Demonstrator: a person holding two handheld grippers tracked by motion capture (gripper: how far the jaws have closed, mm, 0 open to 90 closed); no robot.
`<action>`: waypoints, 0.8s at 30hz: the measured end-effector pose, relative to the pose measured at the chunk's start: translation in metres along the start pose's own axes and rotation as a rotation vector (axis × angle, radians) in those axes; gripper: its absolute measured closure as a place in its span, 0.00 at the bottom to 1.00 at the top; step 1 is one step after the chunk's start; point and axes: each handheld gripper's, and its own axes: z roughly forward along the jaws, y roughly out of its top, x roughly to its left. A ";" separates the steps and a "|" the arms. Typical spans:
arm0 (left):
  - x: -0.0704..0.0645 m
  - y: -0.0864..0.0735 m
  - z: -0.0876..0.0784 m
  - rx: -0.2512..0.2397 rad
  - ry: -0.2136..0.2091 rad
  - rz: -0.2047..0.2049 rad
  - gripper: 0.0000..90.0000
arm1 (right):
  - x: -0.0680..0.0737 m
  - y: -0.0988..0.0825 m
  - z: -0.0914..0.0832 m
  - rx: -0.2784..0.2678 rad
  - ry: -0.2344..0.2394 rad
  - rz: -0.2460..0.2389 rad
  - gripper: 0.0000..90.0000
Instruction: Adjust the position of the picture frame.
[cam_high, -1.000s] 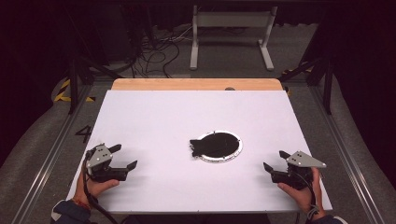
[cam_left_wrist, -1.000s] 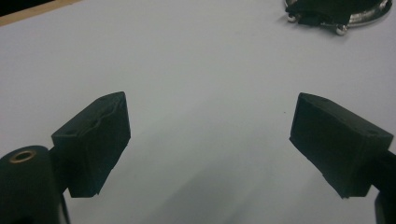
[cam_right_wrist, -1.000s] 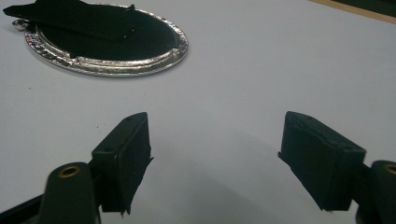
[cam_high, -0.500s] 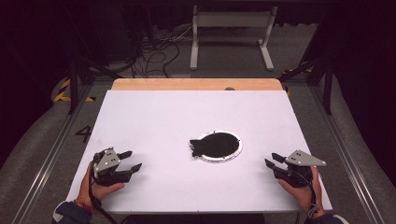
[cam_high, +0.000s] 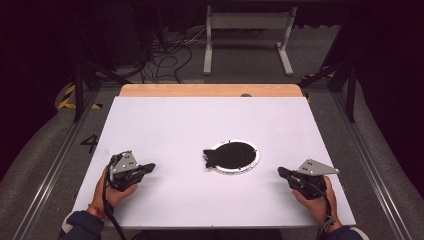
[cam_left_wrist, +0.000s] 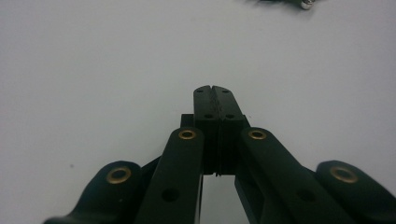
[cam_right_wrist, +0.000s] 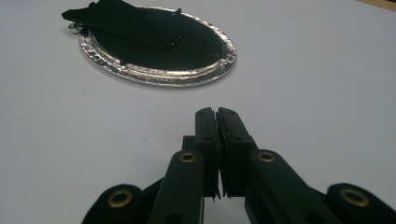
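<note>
Table (cam_high: 200, 120): white top with a wooden strip along its far edge.
Plate (cam_high: 252, 161): a round silver-rimmed plate with a dark middle, lying flat near the centre of the table, a little toward the person's right. In the right gripper view (cam_right_wrist: 154, 74) its crinkled foil-like rim shows clearly.
Black piece (cam_high: 220, 155): a flat dark thing lying across the plate, its end jutting past the rim on the left side; seen up close (cam_right_wrist: 126, 23) it rests on the plate's dark middle.
Left gripper (cam_high: 147, 168): held low over the near left of the table, pointing toward the plate and well apart from it. Its jaws have just been closing and now meet pad to pad with nothing between them (cam_left_wrist: 215, 100).
Right gripper (cam_high: 281, 172): held over the near right of the table, near the plate's right rim but not touching it. Its jaws have just been closing too and now stand together, empty (cam_right_wrist: 216, 122).
Plate from the tools: it lies between the two grippers, nearer the right one.
</note>
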 end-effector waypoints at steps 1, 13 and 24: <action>0.002 0.006 0.005 -0.005 -0.009 0.000 1.00 | 0.001 0.001 0.001 0.000 0.004 0.000 0.99; 0.014 0.056 0.065 -0.003 -0.069 0.018 1.00 | 0.017 0.014 0.026 0.041 0.018 0.025 1.00; 0.005 0.096 0.115 -0.048 -0.146 0.008 1.00 | 0.019 0.019 0.045 0.076 0.009 0.076 1.00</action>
